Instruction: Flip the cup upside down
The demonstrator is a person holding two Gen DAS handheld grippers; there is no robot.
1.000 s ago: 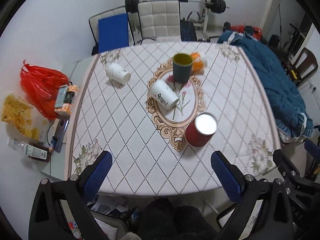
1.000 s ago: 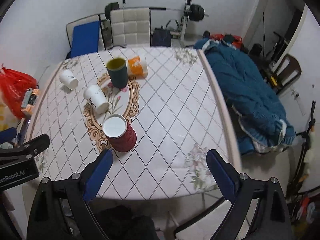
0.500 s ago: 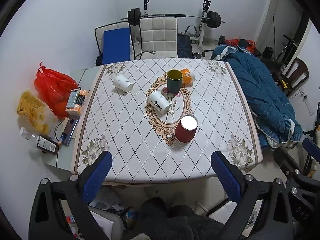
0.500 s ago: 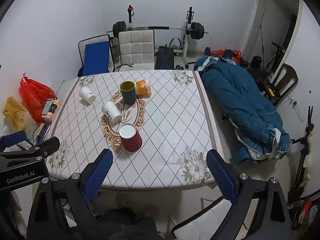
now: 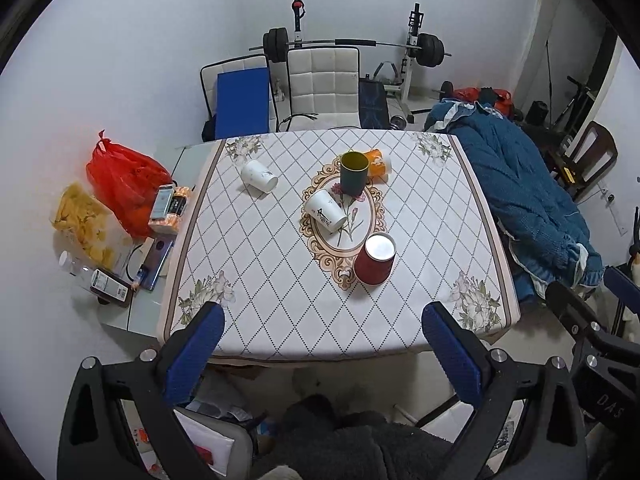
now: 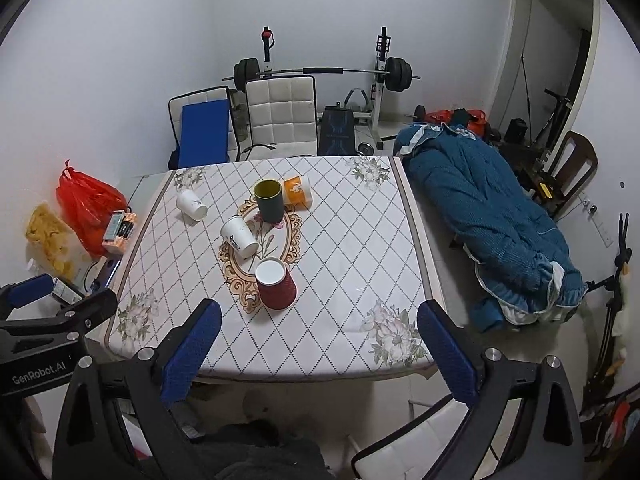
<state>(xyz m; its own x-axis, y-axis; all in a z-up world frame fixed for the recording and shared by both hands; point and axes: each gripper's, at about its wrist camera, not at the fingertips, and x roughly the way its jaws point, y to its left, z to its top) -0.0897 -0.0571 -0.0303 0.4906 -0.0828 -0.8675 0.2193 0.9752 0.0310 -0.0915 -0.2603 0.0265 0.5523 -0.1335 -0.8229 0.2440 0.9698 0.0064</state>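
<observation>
A red paper cup (image 5: 375, 259) stands upside down on the patterned tablecloth (image 5: 420, 208), white base up; it also shows in the right wrist view (image 6: 275, 286). A dark green cup (image 5: 354, 172) stands upright further back (image 6: 269, 201). Two white cups (image 5: 325, 211) (image 5: 259, 176) and an orange cup (image 5: 378, 163) lie on their sides. My left gripper (image 5: 322, 354) and right gripper (image 6: 318, 354) are both open and empty, held back from the table's near edge, well short of every cup.
A low side table at left holds a red bag (image 5: 124, 178), a snack bag (image 5: 86, 224), phones and bottles. Chairs (image 5: 322, 84) and a barbell rack (image 5: 416, 50) stand behind the table. A blue quilt (image 5: 524, 200) lies to the right.
Both grippers have pulled back and up from the table, so the cups look smaller and farther. The cups have not moved. Both grippers stay open.
</observation>
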